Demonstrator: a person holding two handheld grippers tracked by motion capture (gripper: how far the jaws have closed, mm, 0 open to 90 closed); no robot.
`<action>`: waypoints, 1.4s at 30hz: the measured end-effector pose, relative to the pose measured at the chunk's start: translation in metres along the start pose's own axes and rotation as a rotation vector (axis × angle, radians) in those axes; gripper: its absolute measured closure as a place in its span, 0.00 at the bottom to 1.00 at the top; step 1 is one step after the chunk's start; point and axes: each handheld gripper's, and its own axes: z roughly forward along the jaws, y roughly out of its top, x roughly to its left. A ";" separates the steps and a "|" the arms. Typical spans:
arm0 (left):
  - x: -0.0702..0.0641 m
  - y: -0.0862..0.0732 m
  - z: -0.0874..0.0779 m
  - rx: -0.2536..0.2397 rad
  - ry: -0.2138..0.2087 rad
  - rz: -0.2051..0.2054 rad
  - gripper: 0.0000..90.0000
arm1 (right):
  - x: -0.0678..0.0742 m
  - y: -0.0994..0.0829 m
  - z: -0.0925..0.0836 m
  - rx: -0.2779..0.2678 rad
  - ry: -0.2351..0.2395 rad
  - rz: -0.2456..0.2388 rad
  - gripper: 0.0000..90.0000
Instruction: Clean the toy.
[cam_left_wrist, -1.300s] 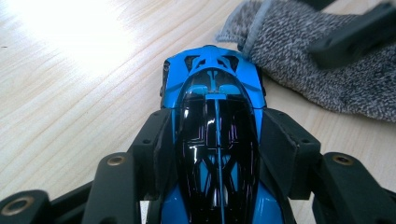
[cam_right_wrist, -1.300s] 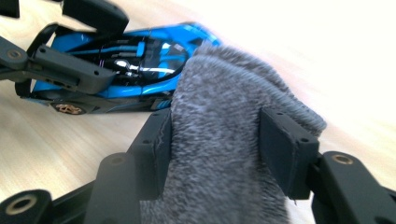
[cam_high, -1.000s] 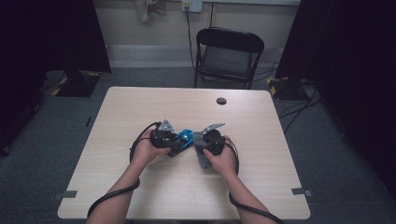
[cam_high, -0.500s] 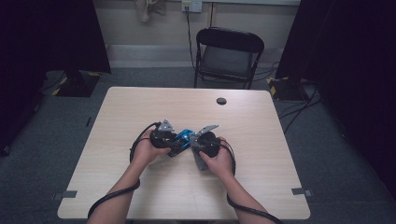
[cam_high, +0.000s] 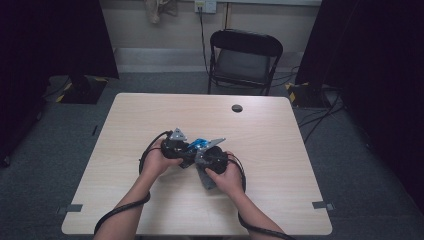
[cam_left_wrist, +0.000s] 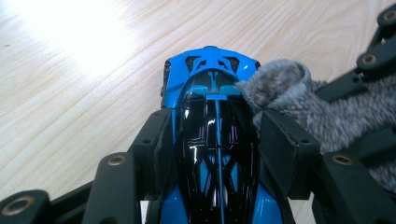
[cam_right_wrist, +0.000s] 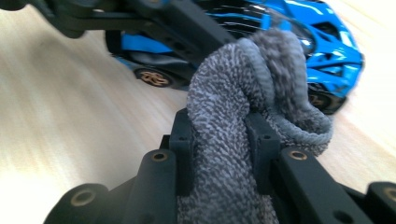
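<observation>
A blue and black toy car (cam_left_wrist: 217, 154) lies on the wooden table (cam_high: 280, 150), nose pointing away in the left gripper view. My left gripper (cam_left_wrist: 217, 140) is shut on its body, one pad on each side of the dark canopy. My right gripper (cam_right_wrist: 219, 135) is shut on a bunched grey cloth (cam_right_wrist: 233, 116). The cloth's (cam_left_wrist: 280, 84) folded end presses on the car's (cam_right_wrist: 327, 42) front by the canopy. In the high view both grippers meet at the car (cam_high: 200, 144) near the table's middle, left gripper (cam_high: 186, 149) at its left and right gripper (cam_high: 204, 154) at its right.
A small black round disc (cam_high: 237, 108) lies on the table toward the far edge. A black folding chair (cam_high: 245, 57) stands beyond that edge. Cables trail from both grippers over the near edge. Dark curtains flank the table.
My right hand with the cloth has slid a little to the left, closer over the car. The left hand and the car have stayed put.
</observation>
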 end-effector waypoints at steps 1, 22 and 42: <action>0.000 0.000 0.000 -0.001 0.001 -0.002 0.50 | 0.002 0.000 0.000 -0.001 0.007 0.001 0.77; -0.001 -0.001 -0.001 -0.005 0.009 -0.002 0.50 | 0.017 -0.001 0.001 -0.012 0.074 -0.006 0.77; -0.002 -0.001 0.000 -0.010 0.012 -0.015 0.50 | 0.040 0.005 0.006 -0.013 0.138 -0.040 0.77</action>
